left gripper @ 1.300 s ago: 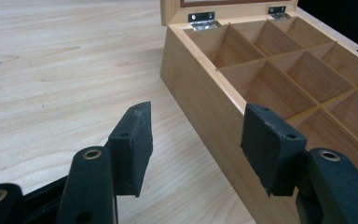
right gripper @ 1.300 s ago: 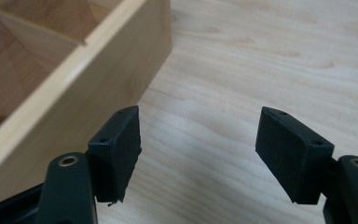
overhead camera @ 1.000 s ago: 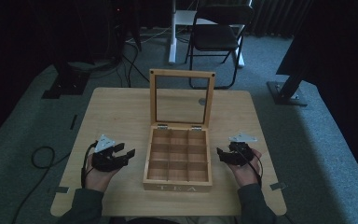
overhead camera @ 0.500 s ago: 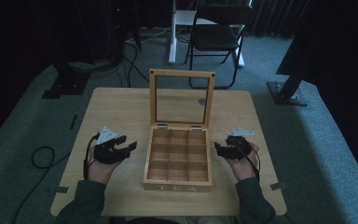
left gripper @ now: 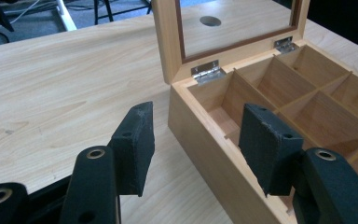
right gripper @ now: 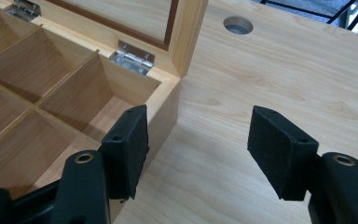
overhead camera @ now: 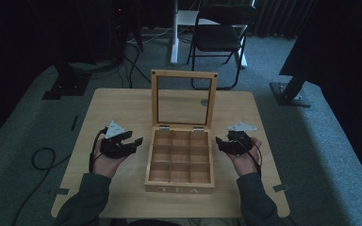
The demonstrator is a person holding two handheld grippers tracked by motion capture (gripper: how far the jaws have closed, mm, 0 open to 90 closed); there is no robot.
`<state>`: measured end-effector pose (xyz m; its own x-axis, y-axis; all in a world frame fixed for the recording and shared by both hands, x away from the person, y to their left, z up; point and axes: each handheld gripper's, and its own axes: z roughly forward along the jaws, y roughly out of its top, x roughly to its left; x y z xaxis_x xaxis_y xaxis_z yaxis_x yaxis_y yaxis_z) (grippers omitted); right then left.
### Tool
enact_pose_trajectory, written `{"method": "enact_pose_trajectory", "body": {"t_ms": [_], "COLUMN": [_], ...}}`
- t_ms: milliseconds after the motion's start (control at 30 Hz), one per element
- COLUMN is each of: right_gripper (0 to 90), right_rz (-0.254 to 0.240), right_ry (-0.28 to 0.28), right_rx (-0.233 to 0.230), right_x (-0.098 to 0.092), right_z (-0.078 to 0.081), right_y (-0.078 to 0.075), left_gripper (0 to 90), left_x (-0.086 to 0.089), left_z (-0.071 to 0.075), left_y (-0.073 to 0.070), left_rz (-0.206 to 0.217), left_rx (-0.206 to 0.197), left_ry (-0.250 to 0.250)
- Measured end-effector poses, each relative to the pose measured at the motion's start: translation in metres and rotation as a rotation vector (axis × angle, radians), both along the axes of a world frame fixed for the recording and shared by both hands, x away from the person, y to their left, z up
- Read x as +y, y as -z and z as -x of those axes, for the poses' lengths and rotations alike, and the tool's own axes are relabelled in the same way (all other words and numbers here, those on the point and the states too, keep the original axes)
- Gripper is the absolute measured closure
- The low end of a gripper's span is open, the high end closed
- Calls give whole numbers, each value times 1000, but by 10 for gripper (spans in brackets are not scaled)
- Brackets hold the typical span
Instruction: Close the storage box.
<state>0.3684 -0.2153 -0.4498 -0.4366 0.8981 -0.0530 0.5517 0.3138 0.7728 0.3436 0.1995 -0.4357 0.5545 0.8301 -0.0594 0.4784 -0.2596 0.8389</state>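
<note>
While its glass lid stands upright, the wooden tea box sits mid-desk between my tongs: left tongs and right tongs both gape empty, seemingly just clear of its side walls.
</note>
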Motion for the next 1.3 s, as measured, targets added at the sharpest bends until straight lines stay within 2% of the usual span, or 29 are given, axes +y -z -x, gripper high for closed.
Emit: {"method": "enact_pose_trajectory", "body": {"t_ms": [300,567,733,900,967,1067,1233,1300], "right_gripper": [411,401,389,426,445,462,504,531], "right_rz": [0,-6,7,-15,-28,-54,-67,-68], "right_ry": [9,8,14,-10,-24,-39,-50,-57], "right_rx": [-10,-11,-3,2,1,5,0,4], "right_x": [4,10,11,12,12,13,14,15], "right_z": [-8,-16,-21,-27,-29,-33,-37,-39], "right_y": [-4,-6,-7,-10,-10,-12,-13,-14], "left_gripper": [457,466,491,490,491,491,492,497], "left_x": [-2,-2,-2,-3,-3,-4,-4,-4], "left_z": [-10,-17,-21,-26,-28,-31,-36,-37], "left_y": [-2,-7,-9,-11,-12,-13,-11,-11], "left_rz": [17,22,23,24,42,46,55,45], "left_rx": [0,-3,-3,0,13,20,28,26], "left_ry": [-9,-19,-10,-14,-8,-8,-21,-27]}}
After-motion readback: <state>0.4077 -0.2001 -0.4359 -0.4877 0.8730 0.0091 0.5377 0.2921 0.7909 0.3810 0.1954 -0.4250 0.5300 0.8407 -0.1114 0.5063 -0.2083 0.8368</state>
